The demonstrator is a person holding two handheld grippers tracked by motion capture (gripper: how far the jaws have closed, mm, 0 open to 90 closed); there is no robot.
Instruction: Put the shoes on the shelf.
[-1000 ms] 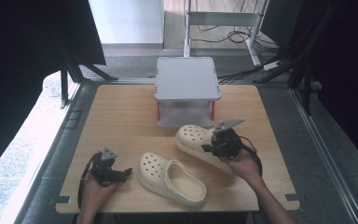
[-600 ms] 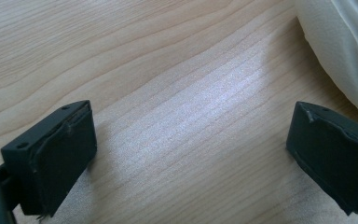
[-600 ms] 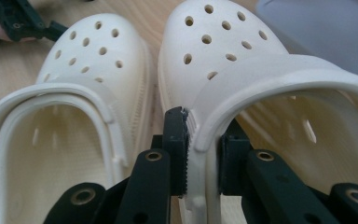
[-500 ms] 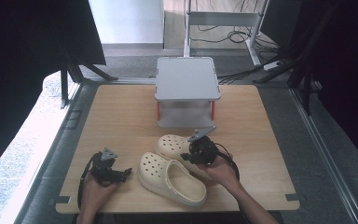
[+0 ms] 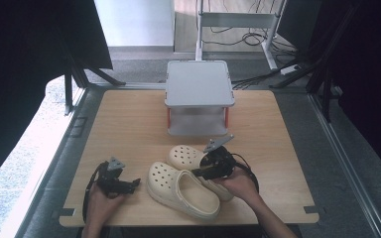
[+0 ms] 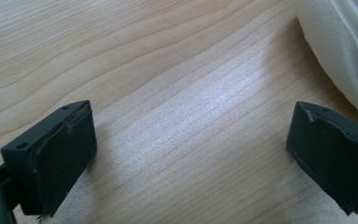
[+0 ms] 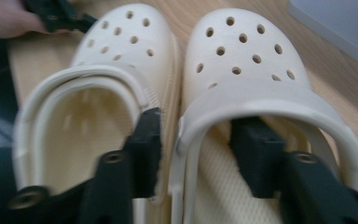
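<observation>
Two cream clogs lie side by side on the wooden table (image 5: 129, 124). My right gripper (image 5: 213, 166) (image 7: 198, 149) is shut on the inner side wall and strap of the farther clog (image 5: 186, 156) (image 7: 242, 51), one jaw inside it and one between the shoes. The nearer clog (image 5: 183, 191) (image 7: 121, 42) rests beside it, toe pointing left and away. My left gripper (image 5: 124, 184) (image 6: 191, 154) stands open low over bare wood just left of the nearer clog, whose cream edge (image 6: 345, 46) shows beyond its right jaw.
A grey two-level stand (image 5: 198, 82) with red posts sits at the table's far middle, just behind the clogs. Bare wood lies to the left and right. Cables and a metal frame are on the floor beyond the table.
My right gripper carried the farther clog leftward from the right side and set it against the nearer clog. In the last half second it hardly moved. The left gripper stayed put.
</observation>
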